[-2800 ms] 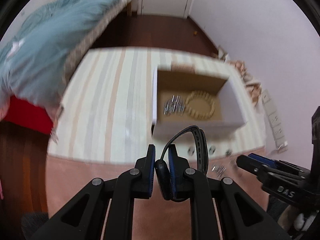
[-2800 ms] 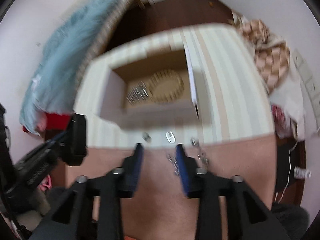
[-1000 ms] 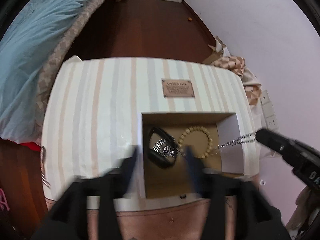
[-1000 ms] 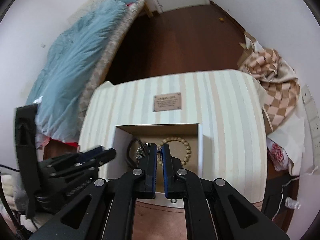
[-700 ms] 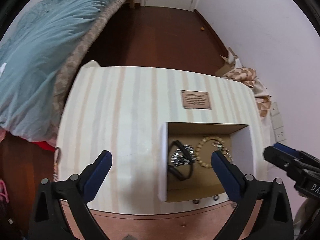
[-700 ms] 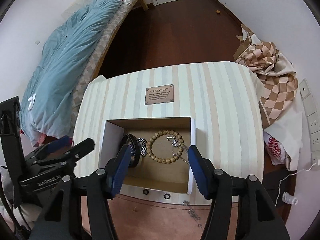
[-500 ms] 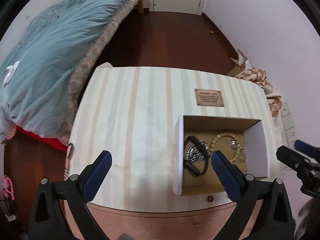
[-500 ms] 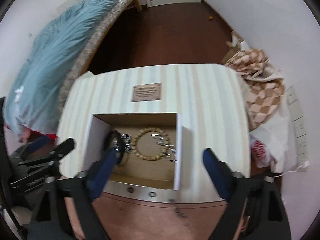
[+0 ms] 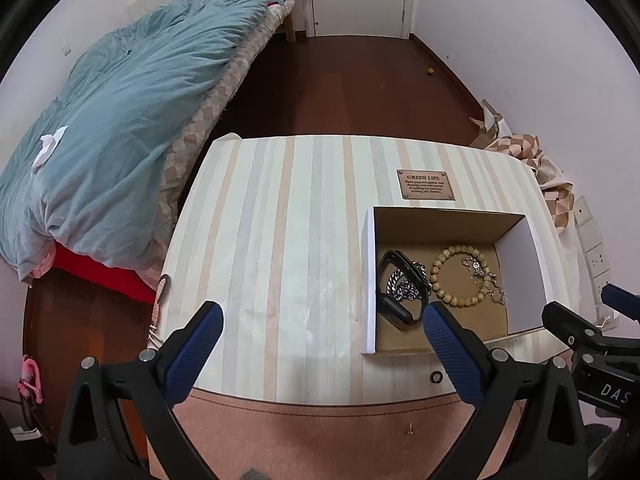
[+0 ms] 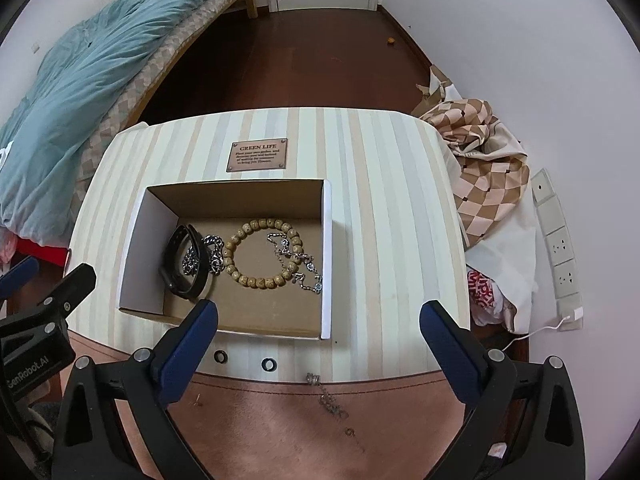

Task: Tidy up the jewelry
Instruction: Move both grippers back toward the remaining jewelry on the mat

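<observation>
An open cardboard box [image 10: 327, 240] [image 9: 370, 272] stands on the striped table. In it lie a black strap [image 10: 176, 256] [image 9: 398, 312], a silver chain [image 10: 208, 254] [image 9: 404, 286], a wooden bead bracelet [image 10: 260, 252] [image 9: 456, 276] and a thin silver chain [image 10: 298, 262] [image 9: 486, 280]. Two small rings [image 10: 269, 364] [image 9: 436, 377] lie on the table in front of the box, and a chain piece [image 10: 328, 396] lies over its front edge. My left gripper [image 9: 320, 320] and right gripper [image 10: 318, 318] are both wide open and empty, held above the table's near edge.
A brown plaque [image 10: 258, 155] sits on the table behind the box. A bed with a teal duvet [image 9: 120, 120] stands to the left. Checkered cloth [image 10: 484, 168] and wall sockets [image 10: 558, 248] are on the right, close to the wall.
The left gripper let go of the black strap and the right gripper let go of the thin chain, both into the box. Both grippers opened wide and drew back and up.
</observation>
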Available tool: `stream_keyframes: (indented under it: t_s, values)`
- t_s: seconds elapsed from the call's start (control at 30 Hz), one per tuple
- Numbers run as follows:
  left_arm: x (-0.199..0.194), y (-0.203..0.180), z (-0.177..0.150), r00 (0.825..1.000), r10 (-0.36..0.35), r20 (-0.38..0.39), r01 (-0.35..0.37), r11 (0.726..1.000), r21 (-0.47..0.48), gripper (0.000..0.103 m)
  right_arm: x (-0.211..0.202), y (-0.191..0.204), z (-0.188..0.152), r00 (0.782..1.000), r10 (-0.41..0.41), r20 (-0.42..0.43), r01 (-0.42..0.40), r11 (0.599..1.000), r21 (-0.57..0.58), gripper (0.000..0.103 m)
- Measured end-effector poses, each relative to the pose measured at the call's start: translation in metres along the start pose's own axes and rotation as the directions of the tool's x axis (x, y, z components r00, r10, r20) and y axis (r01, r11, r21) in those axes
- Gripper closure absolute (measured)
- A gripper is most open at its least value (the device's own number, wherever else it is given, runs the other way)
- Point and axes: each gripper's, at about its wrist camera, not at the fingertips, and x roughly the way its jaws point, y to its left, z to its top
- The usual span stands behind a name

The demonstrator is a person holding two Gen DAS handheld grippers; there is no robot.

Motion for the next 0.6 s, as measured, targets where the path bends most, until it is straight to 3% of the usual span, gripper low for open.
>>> stream_keyframes:
  t_s: [0.3, 0.6]
  values:
    - [-0.032, -0.002, -0.012, 0.999, 0.011, 0.038, -0.010, 1.000, -0.015, 0.001, -0.028, -0.001, -0.008, 0.999, 0.003, 0.050, -0.004, 1.000, 0.015, 0.001]
    - [-0.092, -0.008, -0.028, 0.991, 0.017, 0.136, -0.015, 1.000, -0.020, 0.001, -0.090, -0.004, -0.030, 0.988, -0.012, 0.153, 0.009, 1.000, 0.015, 0.001]
